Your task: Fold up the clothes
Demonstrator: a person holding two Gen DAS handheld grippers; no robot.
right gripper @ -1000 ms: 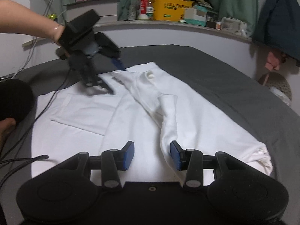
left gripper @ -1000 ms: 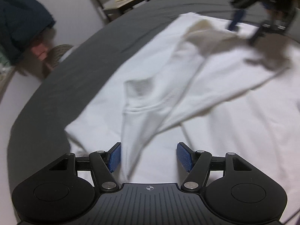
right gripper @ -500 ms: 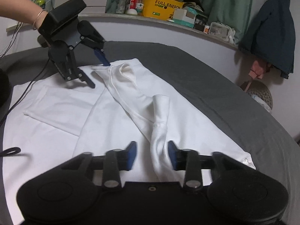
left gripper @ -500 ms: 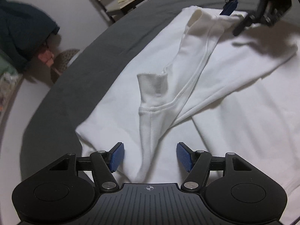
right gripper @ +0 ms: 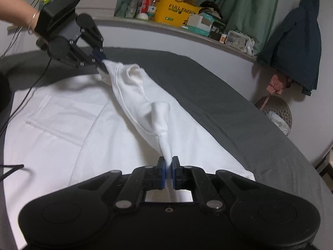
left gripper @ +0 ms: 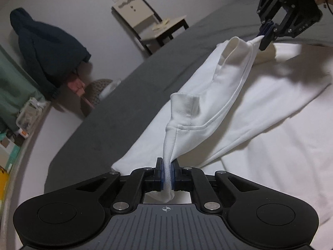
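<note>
White garment (left gripper: 239, 112) spread on dark grey bed (left gripper: 116, 112), one edge lifted into taut ridge between two grippers. Left gripper (left gripper: 168, 174) at 6 o'clock of own view, blue pads clenched on bunched cloth. Right gripper (right gripper: 169, 170) likewise pinched on fabric tip at 6 o'clock of its view. In right view, left gripper (right gripper: 102, 61) sits at 10 o'clock, held by a hand (right gripper: 31, 21) wearing bracelet. Navy jacket (right gripper: 295, 48) hangs at 2 o'clock; yellow box (right gripper: 177, 14) on ledge at 12.
</note>
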